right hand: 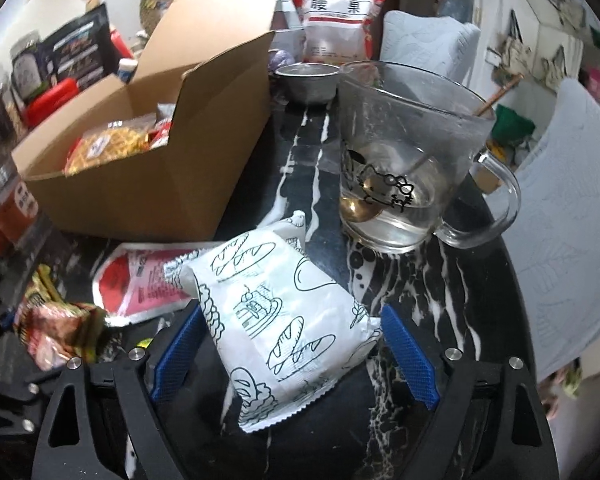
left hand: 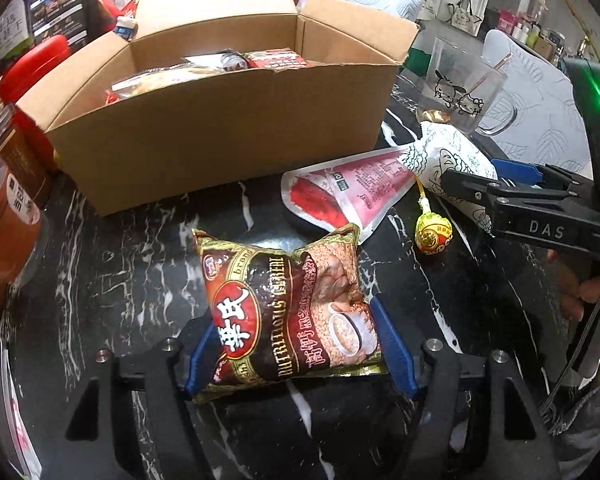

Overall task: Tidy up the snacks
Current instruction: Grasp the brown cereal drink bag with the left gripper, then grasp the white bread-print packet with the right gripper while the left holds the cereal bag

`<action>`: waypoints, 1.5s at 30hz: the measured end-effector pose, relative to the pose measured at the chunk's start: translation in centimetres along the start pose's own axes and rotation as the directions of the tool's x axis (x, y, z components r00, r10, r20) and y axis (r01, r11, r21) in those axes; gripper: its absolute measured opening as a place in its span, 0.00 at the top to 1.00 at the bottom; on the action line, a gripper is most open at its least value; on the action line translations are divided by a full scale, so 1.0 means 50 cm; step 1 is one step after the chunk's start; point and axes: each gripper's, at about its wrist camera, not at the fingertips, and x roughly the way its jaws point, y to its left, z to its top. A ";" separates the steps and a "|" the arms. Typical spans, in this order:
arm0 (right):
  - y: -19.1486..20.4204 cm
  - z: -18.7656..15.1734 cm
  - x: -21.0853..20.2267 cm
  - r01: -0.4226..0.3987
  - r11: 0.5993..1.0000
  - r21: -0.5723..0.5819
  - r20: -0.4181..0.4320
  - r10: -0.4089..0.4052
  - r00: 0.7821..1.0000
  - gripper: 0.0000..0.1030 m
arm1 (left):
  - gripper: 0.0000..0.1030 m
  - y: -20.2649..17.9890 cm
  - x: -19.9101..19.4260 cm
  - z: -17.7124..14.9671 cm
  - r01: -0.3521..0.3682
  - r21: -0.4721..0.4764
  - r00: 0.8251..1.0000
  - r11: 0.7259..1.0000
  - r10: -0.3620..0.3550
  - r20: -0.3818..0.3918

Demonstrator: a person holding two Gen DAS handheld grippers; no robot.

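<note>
Snacks are in both grippers' reach. Cereal packet (left hand: 290,312) sits pinched between the blue pads of the left gripper (left hand: 296,344), both pads pressing its sides; the packet is puckered at the grip and its far end points toward the box (left hand: 220,136). This gripper is pitched steeply down over the black marbled table (left hand: 132,264).

Right gripper (right hand: 290,356) is likewise pitched down, its jaws spread. Bread packet (right hand: 276,312), white with line drawings, lies between the pads (right hand: 410,360); the right pad stands clear of it, while contact at the left pad cannot be judged. In the left wrist view this gripper enters from the right edge, with part of a hand (left hand: 580,296) behind it.

Pink pouch (left hand: 348,192) lies flat on the table between the two packets, just in front of the box. Lollipop (left hand: 433,234) lies beside the pouch.

Box is open, flaps raised, with several snacks already inside. Glass mug (right hand: 404,152) holding a spoon stands just beyond the bread packet, right of the box.
</note>
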 end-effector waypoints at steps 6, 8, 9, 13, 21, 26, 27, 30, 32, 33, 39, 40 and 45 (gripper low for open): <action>0.010 -0.015 -0.026 0.020 1.000 0.002 0.013 -0.020 1.000 0.36 | 0.32 0.003 -0.002 -0.005 0.000 -0.013 1.000 1.000 0.000 0.001; 0.019 -0.023 -0.033 0.032 0.999 -0.010 0.012 -0.032 0.999 0.37 | 0.32 0.006 -0.006 -0.009 0.006 -0.019 1.000 1.000 -0.006 0.003; 0.023 -0.030 -0.040 0.036 0.999 -0.011 0.010 -0.036 0.999 0.37 | 0.32 0.008 -0.009 -0.012 0.008 -0.021 1.000 1.000 -0.008 0.004; 0.037 -0.057 -0.064 0.040 0.999 0.002 -0.007 -0.040 0.999 0.38 | 0.32 0.015 -0.027 -0.030 0.014 -0.023 1.000 1.000 -0.014 0.013; 0.068 -0.132 -0.135 0.019 0.999 0.035 -0.061 -0.017 0.998 0.38 | 0.32 0.015 -0.055 -0.064 0.043 0.010 0.999 0.999 -0.043 0.013; 0.082 -0.163 -0.161 0.008 0.999 0.051 -0.079 -0.004 0.997 0.37 | 0.32 0.028 -0.052 -0.064 0.084 -0.011 0.996 0.996 -0.084 0.000; 0.083 -0.167 -0.163 0.009 0.998 0.055 -0.080 -0.005 0.997 0.37 | 0.32 0.029 -0.047 -0.062 0.097 -0.019 0.995 0.995 -0.097 -0.010; 0.082 -0.171 -0.164 0.011 0.998 0.063 -0.080 -0.006 0.997 0.35 | 0.28 0.030 -0.040 -0.058 0.095 -0.026 0.995 0.995 -0.096 -0.012; 0.083 -0.171 -0.159 0.008 0.998 0.058 -0.087 -0.002 0.996 0.28 | 0.23 0.023 -0.035 -0.054 0.080 -0.010 0.997 0.997 -0.080 -0.020; 0.085 -0.169 -0.156 0.007 0.999 0.049 -0.088 -0.003 0.996 0.26 | 0.23 0.019 -0.034 -0.052 0.073 -0.003 0.997 0.997 -0.073 -0.021; 0.091 -0.155 -0.131 -0.001 1.000 -0.006 -0.088 0.000 0.996 0.13 | 0.23 0.015 -0.026 -0.046 0.055 0.007 0.998 0.998 -0.055 -0.019; 0.089 -0.153 -0.127 0.006 1.000 -0.005 -0.093 -0.006 0.996 0.13 | 0.23 0.016 -0.024 -0.043 0.054 0.005 0.998 0.999 -0.054 -0.021; 0.075 -0.147 -0.101 0.015 1.000 0.003 -0.130 -0.014 0.991 0.13 | 0.22 0.020 -0.022 -0.042 0.041 0.008 0.999 0.999 -0.041 -0.018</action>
